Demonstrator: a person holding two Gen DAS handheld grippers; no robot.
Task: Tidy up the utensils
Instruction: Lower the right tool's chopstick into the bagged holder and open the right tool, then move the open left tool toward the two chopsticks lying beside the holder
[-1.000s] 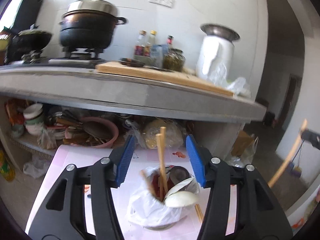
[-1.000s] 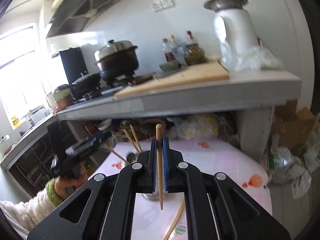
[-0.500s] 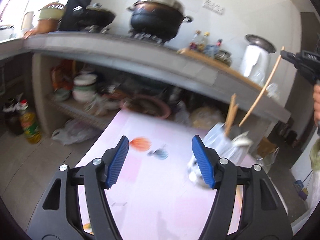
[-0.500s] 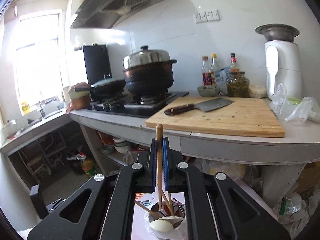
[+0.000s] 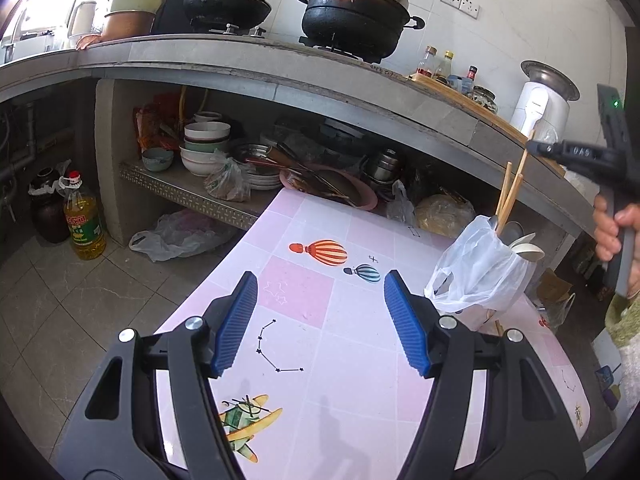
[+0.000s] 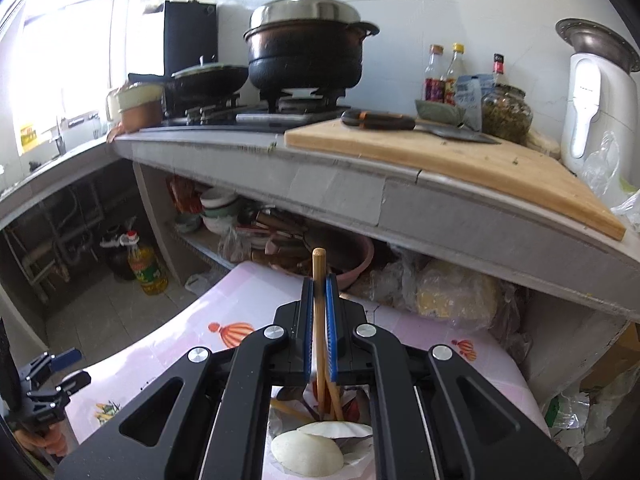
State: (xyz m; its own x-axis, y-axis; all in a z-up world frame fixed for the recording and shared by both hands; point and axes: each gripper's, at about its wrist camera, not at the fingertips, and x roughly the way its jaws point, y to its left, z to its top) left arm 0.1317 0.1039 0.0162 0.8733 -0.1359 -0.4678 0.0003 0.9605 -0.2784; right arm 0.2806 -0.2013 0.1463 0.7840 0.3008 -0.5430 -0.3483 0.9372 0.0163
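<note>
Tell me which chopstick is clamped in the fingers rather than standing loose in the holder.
The chopstick standing upright between the right gripper's blue fingers, its top poking above them. The other chopsticks lean loose in the bag-lined holder.

Home kitchen: stove (image 6: 256,114), pots (image 5: 354,20), bowls (image 5: 206,142).

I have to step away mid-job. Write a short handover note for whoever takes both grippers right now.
Right gripper: shut on one wooden chopstick, its lower end down in the bag-lined utensil cup.
Left gripper: open, holding nothing, over the pink patterned table, beside the cup.
Cup holds other chopsticks, white spoons and a metal spoon.
Done: most utensils look collected.
Left: release this chopstick into the cup, then check the table by the cup's base; a stick seems to lie there.
</note>
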